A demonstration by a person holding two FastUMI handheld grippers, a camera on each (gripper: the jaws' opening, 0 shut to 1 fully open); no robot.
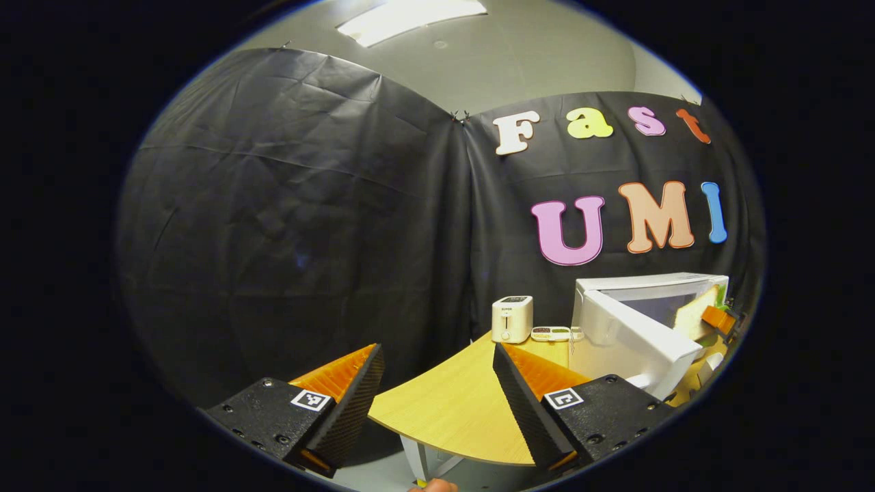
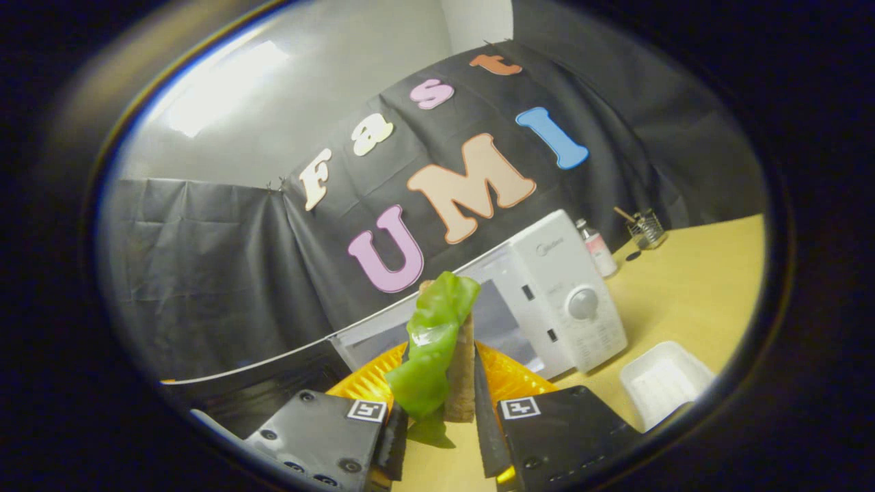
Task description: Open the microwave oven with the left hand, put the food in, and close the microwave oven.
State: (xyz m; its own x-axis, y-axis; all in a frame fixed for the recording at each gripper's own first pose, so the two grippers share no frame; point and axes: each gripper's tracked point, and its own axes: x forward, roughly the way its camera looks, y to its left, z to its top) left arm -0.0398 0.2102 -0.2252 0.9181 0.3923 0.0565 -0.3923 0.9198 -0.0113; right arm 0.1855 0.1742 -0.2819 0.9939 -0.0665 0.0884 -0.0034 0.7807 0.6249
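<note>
Microwave (image 2: 547, 294) stood at the table's (image 1: 451, 410) back with its door (image 1: 632, 338) swung open. Your right gripper (image 2: 437, 410) was clamped on the sandwich (image 2: 444, 348), which stood upright on edge, its lettuce facing left, just before the cavity. Your left gripper (image 1: 437, 389) hung with fingers apart, holding nothing. A toaster (image 1: 512, 319) stood left of the microwave; a white tray (image 2: 663, 383), bottle (image 2: 596, 247) and wire cup (image 2: 646, 229) sat to its right. Brand lettering was too blurred to read.
</note>
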